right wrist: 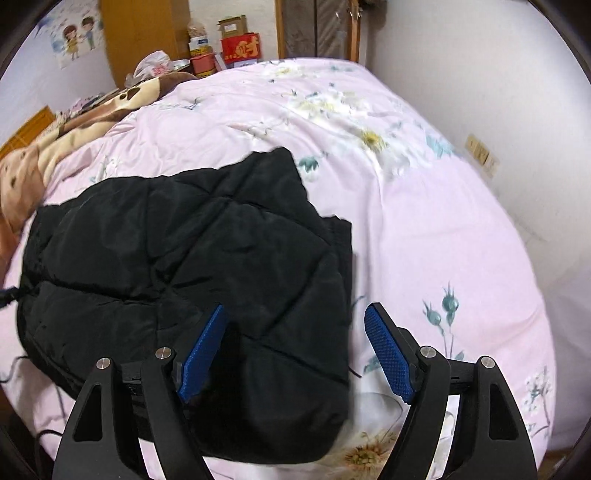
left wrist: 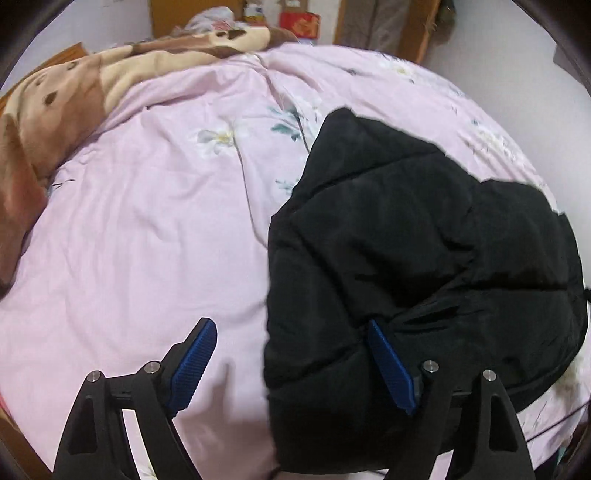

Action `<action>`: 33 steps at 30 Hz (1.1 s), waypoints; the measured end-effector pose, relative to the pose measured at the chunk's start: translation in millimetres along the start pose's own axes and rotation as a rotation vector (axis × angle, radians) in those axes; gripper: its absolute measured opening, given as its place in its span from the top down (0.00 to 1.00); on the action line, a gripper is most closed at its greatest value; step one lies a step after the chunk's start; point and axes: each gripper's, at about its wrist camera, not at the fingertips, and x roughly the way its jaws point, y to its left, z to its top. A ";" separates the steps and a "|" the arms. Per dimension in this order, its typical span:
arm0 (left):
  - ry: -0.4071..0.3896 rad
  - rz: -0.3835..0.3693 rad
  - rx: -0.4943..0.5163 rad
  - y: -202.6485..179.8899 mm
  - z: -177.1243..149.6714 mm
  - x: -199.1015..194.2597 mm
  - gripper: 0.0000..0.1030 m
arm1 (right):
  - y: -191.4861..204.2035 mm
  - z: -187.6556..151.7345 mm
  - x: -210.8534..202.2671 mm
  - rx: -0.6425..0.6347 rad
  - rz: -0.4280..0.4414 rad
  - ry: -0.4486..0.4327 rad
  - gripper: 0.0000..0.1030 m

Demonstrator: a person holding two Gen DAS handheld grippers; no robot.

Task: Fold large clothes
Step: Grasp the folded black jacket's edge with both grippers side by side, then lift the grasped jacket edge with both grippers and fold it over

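Note:
A black quilted puffer jacket (left wrist: 413, 258) lies folded in a thick bundle on the pink floral bedcover (left wrist: 155, 221). In the left wrist view my left gripper (left wrist: 291, 332) hangs open above the jacket's left edge, its blue pads wide apart and gripping nothing. The right wrist view shows the same jacket (right wrist: 177, 266) at lower left. My right gripper (right wrist: 297, 315) stands open over the jacket's right edge; its pads straddle that edge without pressing on it.
A brown and cream blanket (left wrist: 55, 110) is heaped at the bed's far left. Boxes (right wrist: 240, 46) and a wooden cabinet (right wrist: 144, 33) stand behind the bed. A white wall (right wrist: 498, 92) with a socket (right wrist: 480, 155) runs along the bed's right side.

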 end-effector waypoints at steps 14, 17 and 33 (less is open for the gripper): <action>0.195 -0.237 0.007 2.4 26.0 66.1 0.00 | -35.0 5.3 61.2 0.080 0.202 0.201 0.06; 0.222 -0.261 0.005 -1.3 27.2 81.4 0.00 | -39.3 4.9 78.7 0.112 0.278 0.235 0.05; 0.326 -0.327 0.012 -5.1 35.4 113.4 0.00 | -31.9 3.9 116.0 0.088 0.489 0.348 0.03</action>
